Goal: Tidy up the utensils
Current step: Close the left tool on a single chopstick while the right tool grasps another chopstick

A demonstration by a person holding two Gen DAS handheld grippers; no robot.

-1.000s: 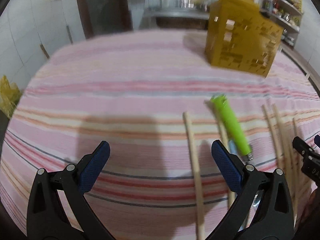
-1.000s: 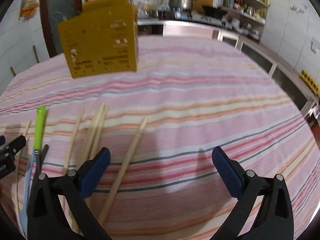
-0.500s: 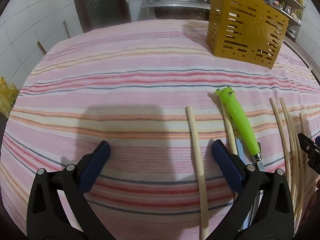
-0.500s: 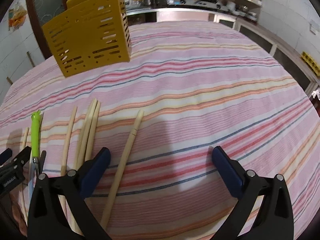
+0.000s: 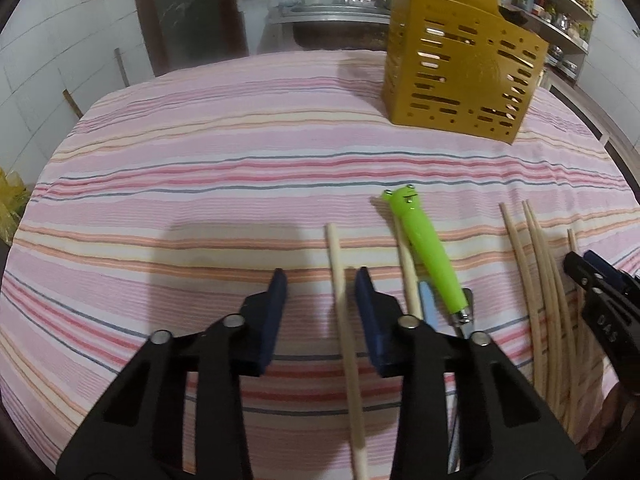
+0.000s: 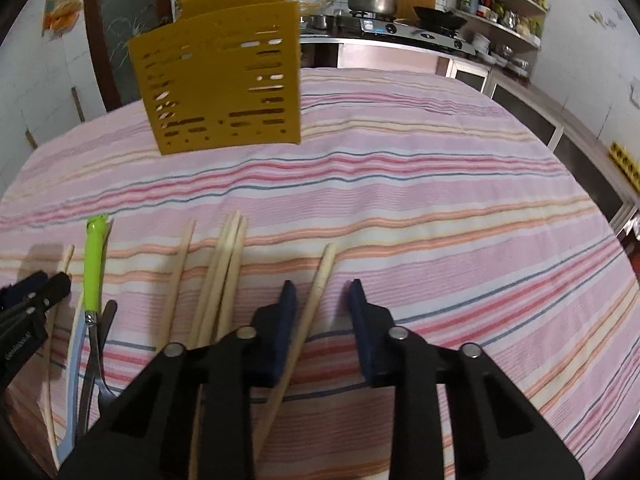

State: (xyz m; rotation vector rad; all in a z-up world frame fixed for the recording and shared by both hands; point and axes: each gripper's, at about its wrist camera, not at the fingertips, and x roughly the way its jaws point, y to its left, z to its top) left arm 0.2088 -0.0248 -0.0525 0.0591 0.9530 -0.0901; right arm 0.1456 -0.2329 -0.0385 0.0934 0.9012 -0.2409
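Wooden chopsticks lie on the striped tablecloth. My left gripper [image 5: 320, 280] is partly closed, its jaws either side of one chopstick [image 5: 340, 292] without clamping it. My right gripper [image 6: 322, 292] is also partly closed, with another chopstick [image 6: 316, 292] between its fingers, not clamped. A green frog-handled utensil [image 5: 424, 248] lies right of the left gripper and also shows in the right wrist view [image 6: 94, 264]. A bundle of chopsticks [image 5: 540, 280] lies between the grippers, seen too in the right wrist view [image 6: 224, 272]. The yellow slotted utensil holder [image 5: 460, 76] stands at the back.
A light-blue utensil [image 6: 76, 360] and a dark metal one [image 6: 100, 344] lie beside the green handle. A kitchen counter with pots and a stove [image 6: 384, 20] is beyond the table. The table's right edge [image 6: 600, 216] drops off toward cabinets.
Both grippers have narrowed from wide open to partly closed. Each has shifted so that a single chopstick now lies between its fingers.
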